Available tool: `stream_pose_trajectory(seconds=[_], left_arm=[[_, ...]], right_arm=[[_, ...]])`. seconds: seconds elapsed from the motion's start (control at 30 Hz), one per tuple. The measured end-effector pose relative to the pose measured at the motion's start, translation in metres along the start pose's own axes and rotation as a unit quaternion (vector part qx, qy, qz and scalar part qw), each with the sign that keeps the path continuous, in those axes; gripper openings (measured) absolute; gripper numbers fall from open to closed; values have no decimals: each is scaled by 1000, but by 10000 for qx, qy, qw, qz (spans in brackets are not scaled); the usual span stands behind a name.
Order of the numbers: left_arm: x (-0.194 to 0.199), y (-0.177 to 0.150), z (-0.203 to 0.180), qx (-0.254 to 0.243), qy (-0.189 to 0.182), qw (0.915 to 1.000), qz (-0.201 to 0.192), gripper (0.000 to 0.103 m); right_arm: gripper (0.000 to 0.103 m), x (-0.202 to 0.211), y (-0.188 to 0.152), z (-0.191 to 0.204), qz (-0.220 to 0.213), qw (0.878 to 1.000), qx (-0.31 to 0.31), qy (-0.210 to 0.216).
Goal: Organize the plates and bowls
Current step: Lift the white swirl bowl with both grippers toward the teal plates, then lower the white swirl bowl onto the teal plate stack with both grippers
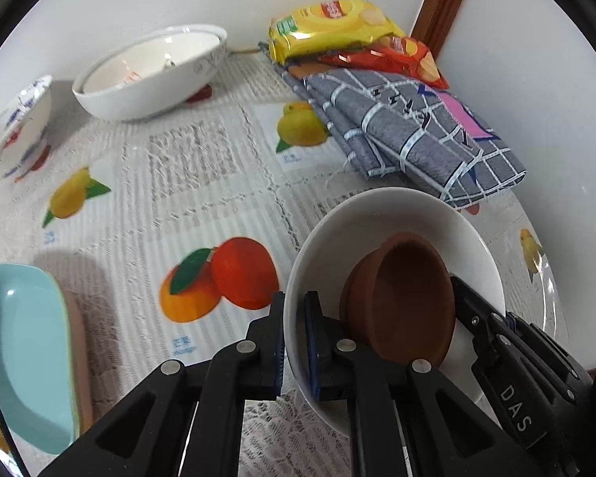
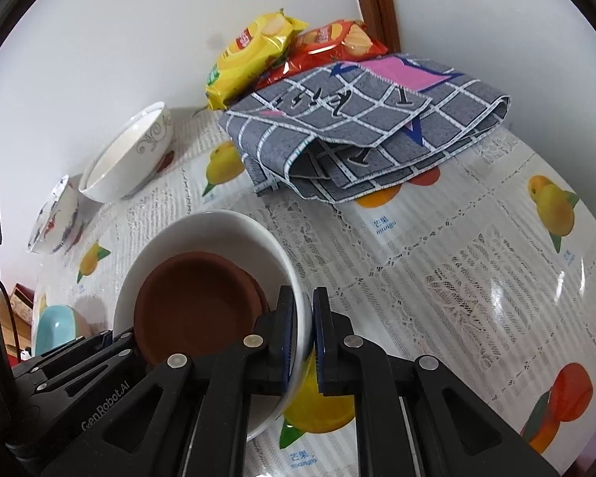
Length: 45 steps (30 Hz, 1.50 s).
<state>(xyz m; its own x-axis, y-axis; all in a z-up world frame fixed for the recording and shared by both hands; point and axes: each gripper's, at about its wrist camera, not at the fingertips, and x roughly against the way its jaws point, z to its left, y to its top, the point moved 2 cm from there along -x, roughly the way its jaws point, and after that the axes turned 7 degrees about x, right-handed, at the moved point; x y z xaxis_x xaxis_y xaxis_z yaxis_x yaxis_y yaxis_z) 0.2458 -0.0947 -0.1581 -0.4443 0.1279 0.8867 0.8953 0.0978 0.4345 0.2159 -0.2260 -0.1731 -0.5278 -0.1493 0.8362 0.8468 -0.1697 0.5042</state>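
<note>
The white bowl (image 1: pixel 397 222) is held by its rim from two sides: the fingers of the left gripper (image 1: pixel 295 342) are closed on the near-left edge, one inside and one outside the wall, and the fingers of the right gripper (image 2: pixel 302 338) are clamped on the opposite edge in the same way. A brown clay dish (image 1: pixel 409 302) is nested inside it and leans against the inner wall, so the two-sided grip is probably used to keep the tilted load steady while both pieces are carried as one stack. The bowl is held low over the fruit-print worktop (image 1: pixel 202 167), near the folded grey checked cloth (image 1: pixel 413 135); whether its base touches the surface cannot be told. A larger patterned bowl (image 1: pixel 155 71) and a small painted bowl (image 1: pixel 16 119) are set by the wall, and a light blue dish (image 1: pixel 24 349) lies at the near left, apparently awaiting sorting. Snack packets (image 1: pixel 337 28) are kept in the corner, clear of the crockery.
</note>
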Motion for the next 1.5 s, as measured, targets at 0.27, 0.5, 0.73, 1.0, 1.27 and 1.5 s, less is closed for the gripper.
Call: stream_pose_trajectory(seconds=[0.27,0.5,0.73,1.0,1.27,1.5], left_arm=[[24,-4,21,127,72,9999,-84,9],[51,-5,57,337,148,9990,-237,10],[79,-1,93,605,237,9970,-411,10],[101,4,127,874,371,9939,-562,10],[113,3,156,1162,461,9900,-647,10],[117,0,174,1303,536,9879,-648,11]], right_arm=[[10,15,-3,23,-115,9997,149,164],[10,28,0,59,-240,9983,396,345],[10,41,4,104,-317,9957,685,537],[10,48,12,146,-348,9922,917,764],[10,49,15,181,-327,9878,1220,913],[10,46,14,200,-281,9848,1366,1034]])
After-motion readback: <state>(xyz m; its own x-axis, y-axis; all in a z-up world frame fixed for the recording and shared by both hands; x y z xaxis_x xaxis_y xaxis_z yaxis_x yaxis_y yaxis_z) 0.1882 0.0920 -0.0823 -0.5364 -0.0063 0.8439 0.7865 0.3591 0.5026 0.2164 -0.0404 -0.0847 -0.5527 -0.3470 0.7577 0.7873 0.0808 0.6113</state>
